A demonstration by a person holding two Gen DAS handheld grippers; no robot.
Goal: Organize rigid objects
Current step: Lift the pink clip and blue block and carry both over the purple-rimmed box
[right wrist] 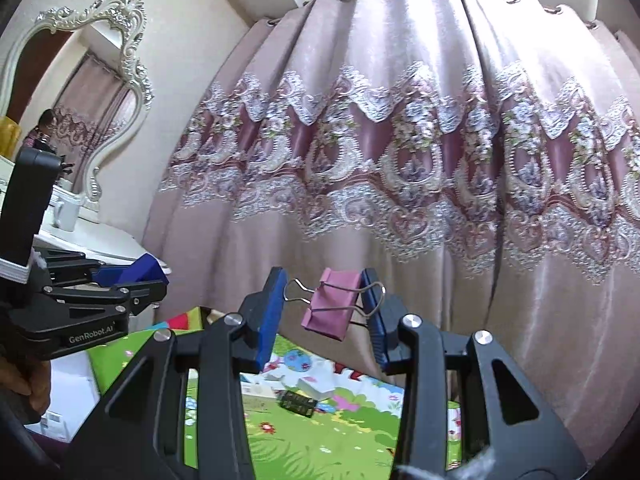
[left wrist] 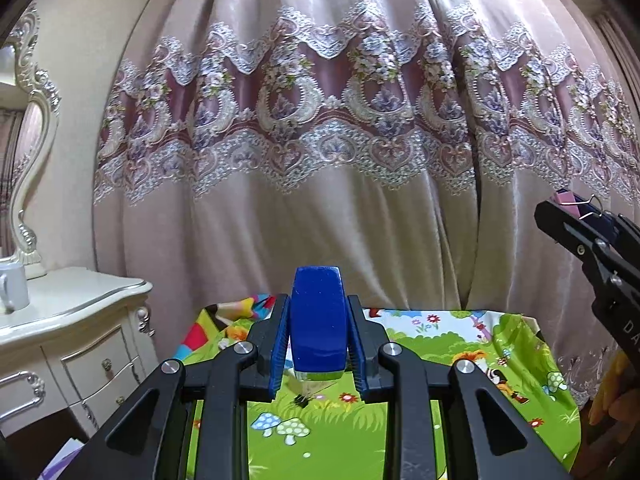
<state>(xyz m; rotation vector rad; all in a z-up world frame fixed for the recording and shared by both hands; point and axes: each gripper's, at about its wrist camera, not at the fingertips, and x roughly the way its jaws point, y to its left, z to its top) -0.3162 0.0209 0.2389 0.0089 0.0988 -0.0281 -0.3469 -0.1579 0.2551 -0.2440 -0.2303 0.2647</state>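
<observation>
Had left gripper (left wrist: 319, 330) clamped tight on blue block (left wrist: 318, 320), right gripper (right wrist: 320, 312) pinching pink binder clip (right wrist: 332, 306), both up over cartoon mat (left wrist: 440, 344).

Ahead of me, beyond the table's far edge, a pink curtain (left wrist: 320, 120) hangs as a soft wall across the whole view and blocks any reach past it. To the far left a white dresser (left wrist: 72, 312) stands just beside the table, with a white mug (left wrist: 14, 286) on top and an ornate mirror (right wrist: 80, 92) behind it; these close off the left side. Below me the table's bright cartoon cloth (left wrist: 440, 344) is mostly bare, with a small black item (right wrist: 298, 402) and white boxes (right wrist: 316, 386) lying toward the far side. The air above the cloth is free between the left gripper (right wrist: 148, 276) and the right gripper (left wrist: 568, 208), which hang well apart.
</observation>
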